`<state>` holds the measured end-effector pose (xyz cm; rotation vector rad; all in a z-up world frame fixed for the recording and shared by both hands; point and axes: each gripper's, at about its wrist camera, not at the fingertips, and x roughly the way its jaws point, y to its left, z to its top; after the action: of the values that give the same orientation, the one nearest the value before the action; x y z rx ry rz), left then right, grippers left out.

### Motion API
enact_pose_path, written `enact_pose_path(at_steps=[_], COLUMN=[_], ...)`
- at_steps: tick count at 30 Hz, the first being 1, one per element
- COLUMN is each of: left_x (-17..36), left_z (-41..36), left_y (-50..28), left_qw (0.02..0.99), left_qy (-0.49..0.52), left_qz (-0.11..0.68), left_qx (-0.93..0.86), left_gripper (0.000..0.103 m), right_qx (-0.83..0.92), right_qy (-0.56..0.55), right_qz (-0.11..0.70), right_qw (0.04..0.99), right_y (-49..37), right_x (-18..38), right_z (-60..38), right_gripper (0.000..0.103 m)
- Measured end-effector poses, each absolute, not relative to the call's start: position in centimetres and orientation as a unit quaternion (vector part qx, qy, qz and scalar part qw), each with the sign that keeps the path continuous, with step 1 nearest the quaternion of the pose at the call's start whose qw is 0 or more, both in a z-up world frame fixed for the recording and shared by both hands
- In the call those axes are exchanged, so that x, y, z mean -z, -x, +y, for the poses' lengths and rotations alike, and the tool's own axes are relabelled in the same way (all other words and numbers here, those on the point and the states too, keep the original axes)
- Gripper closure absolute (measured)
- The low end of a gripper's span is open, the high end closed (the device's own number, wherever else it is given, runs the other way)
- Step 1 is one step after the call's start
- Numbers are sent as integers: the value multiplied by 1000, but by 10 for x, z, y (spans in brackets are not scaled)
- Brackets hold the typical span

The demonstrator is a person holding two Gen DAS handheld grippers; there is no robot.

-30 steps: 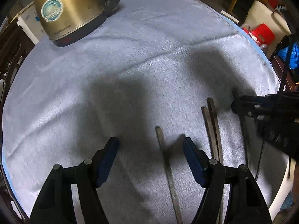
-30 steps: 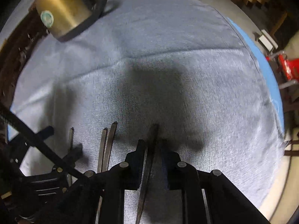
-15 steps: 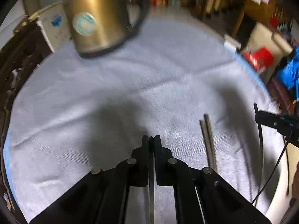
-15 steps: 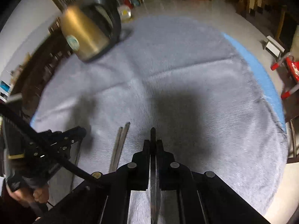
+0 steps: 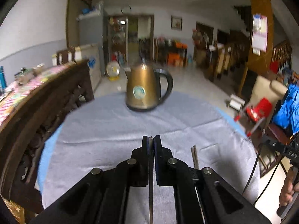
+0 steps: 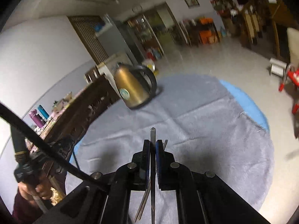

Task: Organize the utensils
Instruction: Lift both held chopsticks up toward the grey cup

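My left gripper (image 5: 151, 140) is shut on a thin dark chopstick (image 5: 151, 186) and holds it above the grey tablecloth (image 5: 104, 130). My right gripper (image 6: 152, 143) is shut on another chopstick (image 6: 152, 136), whose tip sticks out past the pads, also lifted. A pair of chopsticks (image 5: 194, 156) lies on the cloth just right of the left gripper; it shows in the right wrist view (image 6: 143, 201) below the fingers. The right gripper's body shows at the right edge of the left wrist view (image 5: 287, 151).
A brass electric kettle (image 5: 143, 89) with a black handle stands at the far side of the round table; it also shows in the right wrist view (image 6: 132, 87). A dark carved wooden bench (image 5: 43, 108) runs along the left. A red stool (image 5: 259, 110) stands on the right.
The left gripper closed on the chopstick that lay between its open fingers. Both grippers then lifted and tilted up, so the views now show the room and kettle.
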<state>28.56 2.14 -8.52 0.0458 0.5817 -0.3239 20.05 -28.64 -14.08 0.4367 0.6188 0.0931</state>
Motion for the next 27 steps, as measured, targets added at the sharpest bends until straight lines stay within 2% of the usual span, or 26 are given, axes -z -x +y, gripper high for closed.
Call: enact_pose_path(at_steps=[12, 19, 27], left_x=[37, 11, -10], left_z=[58, 71, 78], left_y=[-179, -138, -106], left_qw=[970, 976, 976], left_qy=[50, 83, 110], left_qz=[185, 137, 103], left_qx=[151, 147, 156], left_gripper=[98, 98, 98], right_qx=[-28, -14, -10], right_qy=[-169, -164, -167], right_qz=[187, 115, 77], right_qw=[967, 980, 983], right_y=[-92, -52, -26], right_x=[97, 70, 53], right_z=[-245, -228, -222], right_gripper=[96, 96, 96])
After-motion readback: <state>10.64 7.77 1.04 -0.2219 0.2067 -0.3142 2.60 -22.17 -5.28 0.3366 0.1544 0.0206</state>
